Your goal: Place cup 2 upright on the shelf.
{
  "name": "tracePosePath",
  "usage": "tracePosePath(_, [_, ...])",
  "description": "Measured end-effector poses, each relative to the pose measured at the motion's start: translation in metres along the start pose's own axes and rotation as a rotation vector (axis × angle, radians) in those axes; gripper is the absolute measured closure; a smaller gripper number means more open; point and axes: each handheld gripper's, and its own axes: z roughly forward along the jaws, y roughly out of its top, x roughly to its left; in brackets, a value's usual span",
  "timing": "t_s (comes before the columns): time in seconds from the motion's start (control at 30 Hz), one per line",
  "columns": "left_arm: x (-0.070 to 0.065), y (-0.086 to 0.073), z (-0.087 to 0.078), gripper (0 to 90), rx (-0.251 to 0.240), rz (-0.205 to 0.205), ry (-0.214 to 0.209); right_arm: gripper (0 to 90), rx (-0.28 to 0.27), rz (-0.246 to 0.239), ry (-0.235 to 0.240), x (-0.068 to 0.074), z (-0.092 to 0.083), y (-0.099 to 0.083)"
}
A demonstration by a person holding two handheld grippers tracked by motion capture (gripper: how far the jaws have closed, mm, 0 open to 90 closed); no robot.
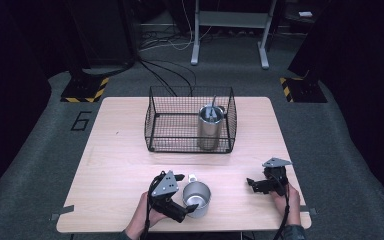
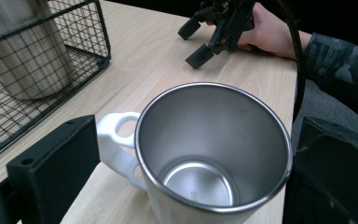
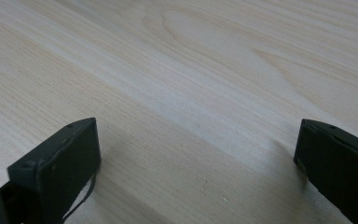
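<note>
The mug [image 2: 214, 149] stands upright on the worktop [image 1: 120, 165], near its front edge, well in front of the basket [image 1: 190, 120]. The left gripper [image 1: 180, 192] has its fingers [image 2: 56, 158] apart, one on each side of the mug, not clamped. To the right of the mug, the right gripper [image 1: 252, 184] rests with fingers [image 3: 60, 158] apart, holding nothing. Inside the basket stands a steel can [image 1: 210, 127].

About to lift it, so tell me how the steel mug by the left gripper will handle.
The mug looks rigid, and probably light since it is empty. Its polished wall may slip between the jaws. Upright on the table, it seems unlikely to roll.
</note>
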Motion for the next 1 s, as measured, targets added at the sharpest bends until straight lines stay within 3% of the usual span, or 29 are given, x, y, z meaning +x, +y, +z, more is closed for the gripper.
tracePosePath(0.57, [-0.004, 0.004, 0.025, 0.2, 0.029, 0.035, -0.038, 0.0, 0.0, 0.001, 0.0, 0.0, 0.0, 0.0])
tracePosePath(1.0, [-0.005, -0.002, 0.028, 6.1, -0.011, 0.034, -0.02, 0.0, -0.002, 0.003, 0.001, 0.0, 0.0, 0.0])
